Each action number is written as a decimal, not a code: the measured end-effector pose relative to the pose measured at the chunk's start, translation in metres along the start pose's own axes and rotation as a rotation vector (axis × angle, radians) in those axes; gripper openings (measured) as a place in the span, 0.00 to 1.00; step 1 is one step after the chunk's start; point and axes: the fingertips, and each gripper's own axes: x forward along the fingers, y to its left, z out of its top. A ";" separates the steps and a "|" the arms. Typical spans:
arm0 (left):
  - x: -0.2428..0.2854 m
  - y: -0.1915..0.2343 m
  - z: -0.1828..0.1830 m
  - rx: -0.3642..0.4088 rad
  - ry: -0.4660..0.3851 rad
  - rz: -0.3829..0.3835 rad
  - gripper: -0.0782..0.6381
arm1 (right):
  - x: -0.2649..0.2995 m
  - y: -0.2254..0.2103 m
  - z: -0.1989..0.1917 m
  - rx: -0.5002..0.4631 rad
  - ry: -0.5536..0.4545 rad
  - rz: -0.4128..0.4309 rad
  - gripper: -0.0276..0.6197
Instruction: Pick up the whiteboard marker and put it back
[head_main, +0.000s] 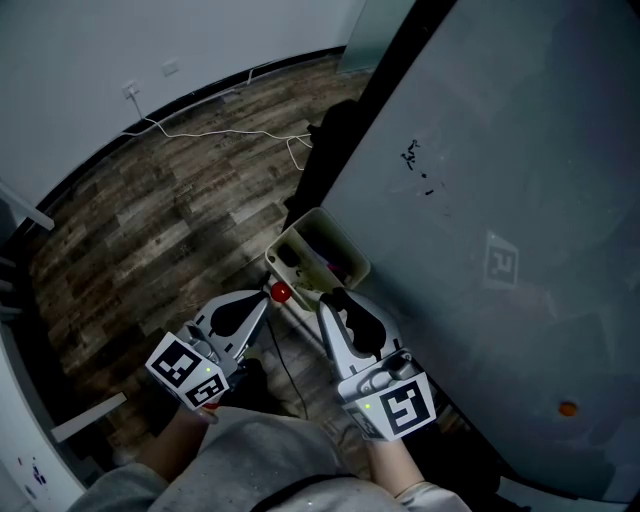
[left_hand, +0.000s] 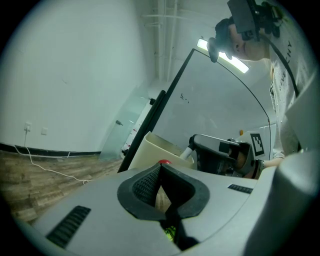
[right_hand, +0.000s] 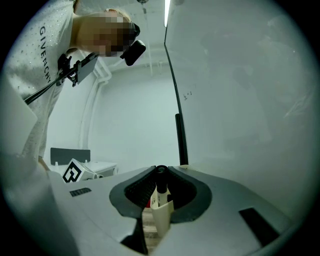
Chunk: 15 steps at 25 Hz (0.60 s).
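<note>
My right gripper is shut on the whiteboard marker, a white barrel with a black end that stands between the pads. In the head view this gripper reaches to the near rim of the cream pen tray fixed at the whiteboard's edge. Seen from the left gripper view, the marker sticks out of the right gripper just over the tray. Close beside it on the left, my left gripper is shut on a small red piece, apparently a marker cap, which peeks above its pads.
The grey whiteboard fills the right side, with a few black marks and an orange magnet. Dark items lie in the tray. A white cable runs across the wooden floor. White furniture edges show at the left.
</note>
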 end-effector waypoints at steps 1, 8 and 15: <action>0.000 0.000 0.000 0.000 -0.001 0.000 0.13 | -0.001 -0.001 0.000 -0.014 -0.004 -0.012 0.17; -0.002 0.000 -0.003 -0.004 0.001 0.005 0.13 | -0.006 0.003 -0.003 -0.040 -0.019 -0.028 0.17; -0.003 -0.001 -0.004 -0.013 0.001 -0.001 0.13 | -0.009 0.005 -0.008 -0.043 -0.017 -0.036 0.17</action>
